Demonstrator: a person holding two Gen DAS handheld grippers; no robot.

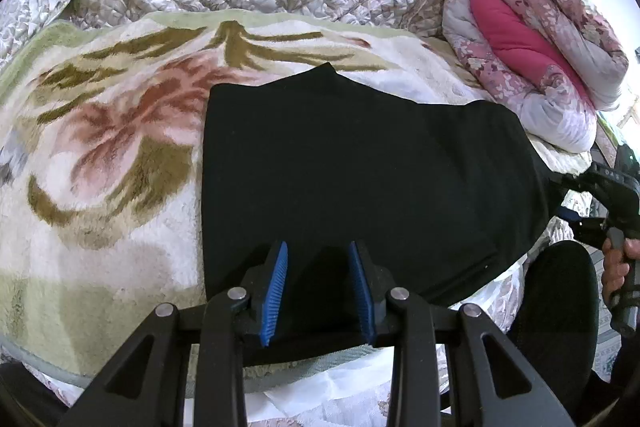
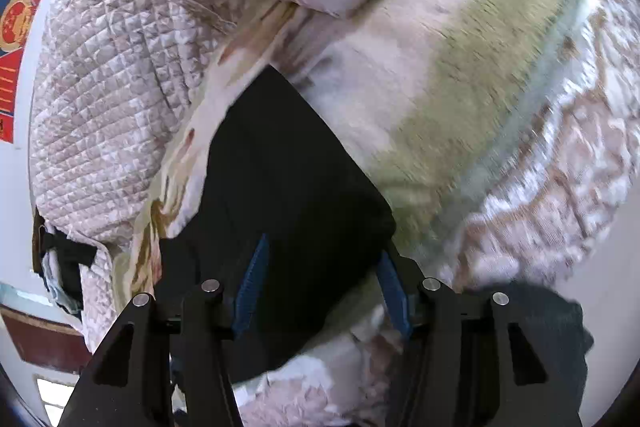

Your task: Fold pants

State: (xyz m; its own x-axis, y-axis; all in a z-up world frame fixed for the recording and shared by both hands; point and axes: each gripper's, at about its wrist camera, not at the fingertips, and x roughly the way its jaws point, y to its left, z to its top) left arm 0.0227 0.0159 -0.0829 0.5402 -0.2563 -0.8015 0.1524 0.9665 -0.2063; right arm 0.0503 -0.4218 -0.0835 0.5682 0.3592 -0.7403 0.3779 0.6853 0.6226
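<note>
The left gripper [image 1: 318,291] hangs low at bottom centre of its view, blue pads spread over the near edge of the black pants [image 1: 360,187]. The right gripper [image 2: 324,287] is likewise spread above the pants' edge. The folded pants lie mid-frame on a floral blanket [image 1: 100,147]; a rolled pink quilt [image 1: 532,39] sits upper right.

A: Where does the left wrist view look from?
B: Close above the near edge of the black pants [image 1: 360,163], facing across the floral blanket [image 1: 100,147].
A: And the right wrist view?
B: Tilted, blurred, just as close; both share the pants [image 2: 288,187], blanket and pink rolled quilt [image 1: 532,39]
</note>
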